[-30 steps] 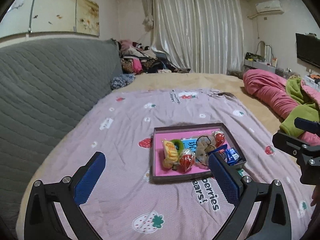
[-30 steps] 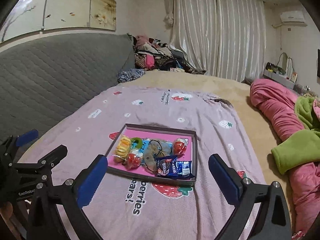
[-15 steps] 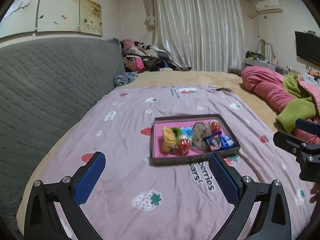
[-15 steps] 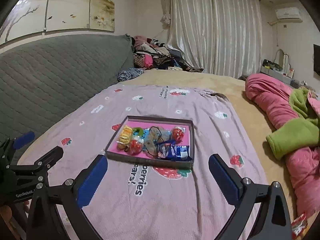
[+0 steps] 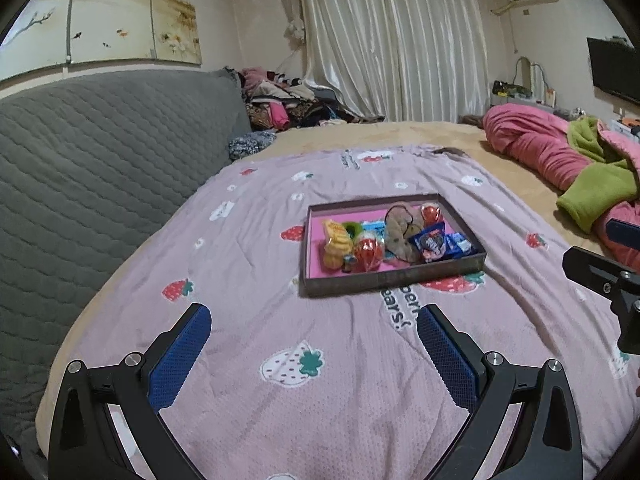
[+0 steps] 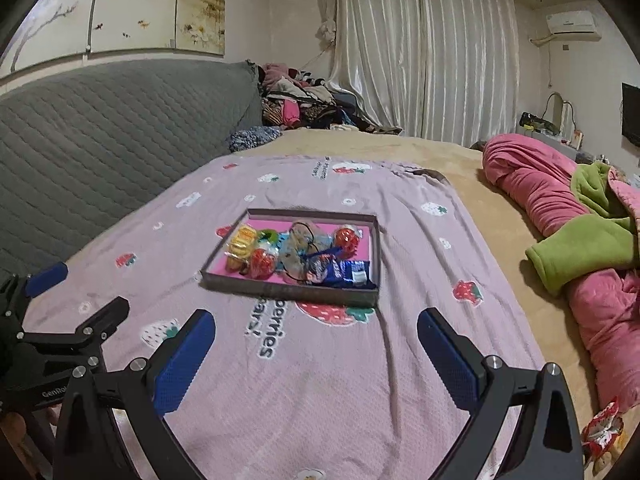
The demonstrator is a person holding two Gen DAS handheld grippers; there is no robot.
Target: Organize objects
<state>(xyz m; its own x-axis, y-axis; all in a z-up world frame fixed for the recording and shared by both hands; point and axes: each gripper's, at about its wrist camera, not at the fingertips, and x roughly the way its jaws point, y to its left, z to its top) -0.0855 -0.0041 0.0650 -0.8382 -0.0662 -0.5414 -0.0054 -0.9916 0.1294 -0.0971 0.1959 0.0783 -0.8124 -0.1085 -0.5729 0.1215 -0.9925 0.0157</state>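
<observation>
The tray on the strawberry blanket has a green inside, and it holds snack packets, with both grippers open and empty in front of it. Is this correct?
Not fully. The tray has a pink inside, not green; the right wrist view shows the pink floor between the snack packets. The rest holds: it sits on the strawberry blanket, and the left gripper and right gripper are open and empty in front of it.

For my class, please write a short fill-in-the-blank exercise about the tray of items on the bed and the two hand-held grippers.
1. The inside floor of the tray is coloured ____.
2. The blue snack packet lies in the tray's near-____ corner in the right wrist view.
3. The left hand-held gripper and the right hand-held gripper both have their jaws ____.
4. The purple blanket under the tray is printed with ____.

Missing words: pink; right; open; strawberries
</observation>
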